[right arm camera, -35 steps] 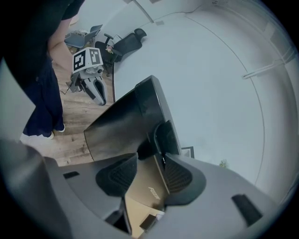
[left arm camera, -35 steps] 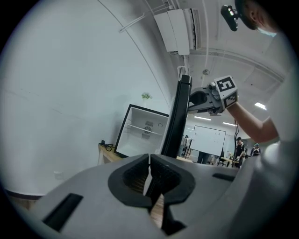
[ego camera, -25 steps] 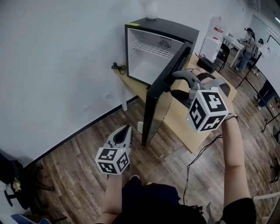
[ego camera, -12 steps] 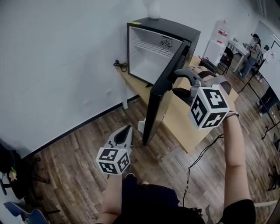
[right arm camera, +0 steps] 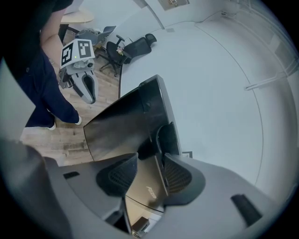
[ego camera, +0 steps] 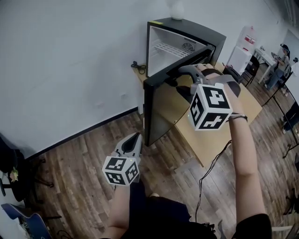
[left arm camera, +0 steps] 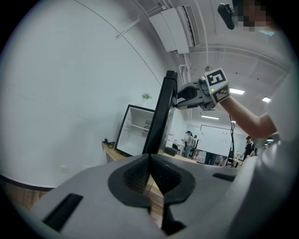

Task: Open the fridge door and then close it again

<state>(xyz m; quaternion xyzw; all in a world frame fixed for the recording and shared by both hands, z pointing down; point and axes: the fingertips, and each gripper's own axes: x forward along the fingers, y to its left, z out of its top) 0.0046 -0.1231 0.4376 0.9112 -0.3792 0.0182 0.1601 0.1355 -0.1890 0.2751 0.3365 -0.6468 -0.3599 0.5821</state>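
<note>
A black mini fridge (ego camera: 196, 29) stands on a wooden table (ego camera: 212, 135), its white inside (ego camera: 163, 53) showing. Its glossy black door (ego camera: 163, 109) hangs about half open. My right gripper (ego camera: 179, 80) is shut on the door's top edge; in the right gripper view the door (right arm camera: 124, 123) runs between the two pads (right arm camera: 178, 175). My left gripper (ego camera: 134, 139) hangs low over the floor, shut and empty, well short of the door. From the left gripper view the door (left arm camera: 161, 112) is seen edge-on with the right gripper (left arm camera: 180, 95) at its top.
A dark cable (ego camera: 137, 66) lies on the table by the white wall. A white object (ego camera: 176, 8) sits on the fridge top. Desks, chairs and people (ego camera: 281, 55) fill the far right. A cord (ego camera: 210, 165) trails across the wood floor.
The door has swung from nearly wide open toward the fridge, its free edge moving left and back. My right gripper went with it. The left gripper stayed put.
</note>
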